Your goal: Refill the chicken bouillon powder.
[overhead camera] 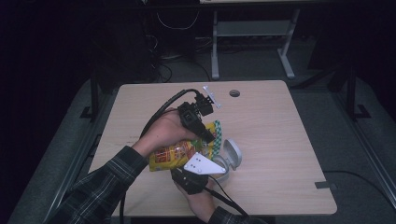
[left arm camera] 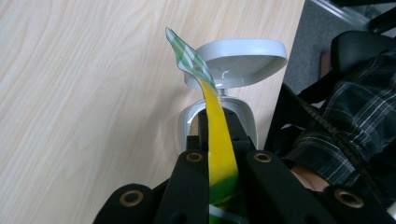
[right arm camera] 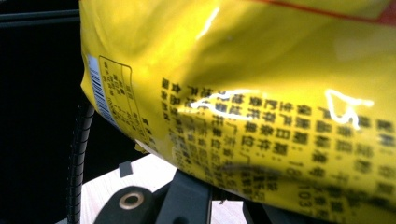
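Observation:
A yellow snack bag (overhead camera: 173,154) with red print and a green-white checked top edge (left arm camera: 187,51) hangs just above the wooden table (overhead camera: 271,121). My left gripper (overhead camera: 208,136) points down and to the right, shut on the bag's top seam (left arm camera: 219,154). My right gripper (overhead camera: 194,170), with its grey plate on top, comes in from below the bag. In the right gripper view the bag's printed back (right arm camera: 257,93) lies across the jaws and hides their tips. The jaws stand close together on its lower edge.
A small grey container (overhead camera: 229,157) with its hinged lid (left arm camera: 238,58) raised stands on the table right beside the bag. A round cable hole (overhead camera: 234,93) sits near the far edge. Table legs and cables lie on the dark floor beyond.

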The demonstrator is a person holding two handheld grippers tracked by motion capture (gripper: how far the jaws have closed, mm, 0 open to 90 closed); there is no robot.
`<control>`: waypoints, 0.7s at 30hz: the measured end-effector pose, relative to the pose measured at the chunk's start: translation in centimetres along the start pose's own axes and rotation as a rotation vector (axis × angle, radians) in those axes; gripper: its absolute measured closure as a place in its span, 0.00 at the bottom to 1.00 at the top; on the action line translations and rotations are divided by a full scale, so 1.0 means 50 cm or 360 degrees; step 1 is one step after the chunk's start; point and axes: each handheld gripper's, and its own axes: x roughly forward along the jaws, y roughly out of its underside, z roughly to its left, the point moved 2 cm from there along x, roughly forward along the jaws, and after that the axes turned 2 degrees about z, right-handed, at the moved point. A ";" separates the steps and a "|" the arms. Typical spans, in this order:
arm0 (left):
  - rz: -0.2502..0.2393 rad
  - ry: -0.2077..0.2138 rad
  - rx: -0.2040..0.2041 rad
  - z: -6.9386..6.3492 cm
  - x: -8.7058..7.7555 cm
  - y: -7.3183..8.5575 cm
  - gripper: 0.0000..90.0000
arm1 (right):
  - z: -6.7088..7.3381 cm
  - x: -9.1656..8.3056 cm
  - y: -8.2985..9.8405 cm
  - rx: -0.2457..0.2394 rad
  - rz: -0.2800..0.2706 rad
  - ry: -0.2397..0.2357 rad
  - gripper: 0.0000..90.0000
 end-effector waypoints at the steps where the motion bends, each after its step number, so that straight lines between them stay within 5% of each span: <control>1: -0.0014 0.0003 -0.0002 -0.001 -0.001 0.002 1.00 | 0.000 0.000 0.001 0.0000 0.0003 0.0001 1.00; 21: -0.0164 0.0073 0.0013 -0.011 -0.041 0.045 1.00 | 0.008 0.002 0.006 -0.0020 0.0053 0.0008 1.00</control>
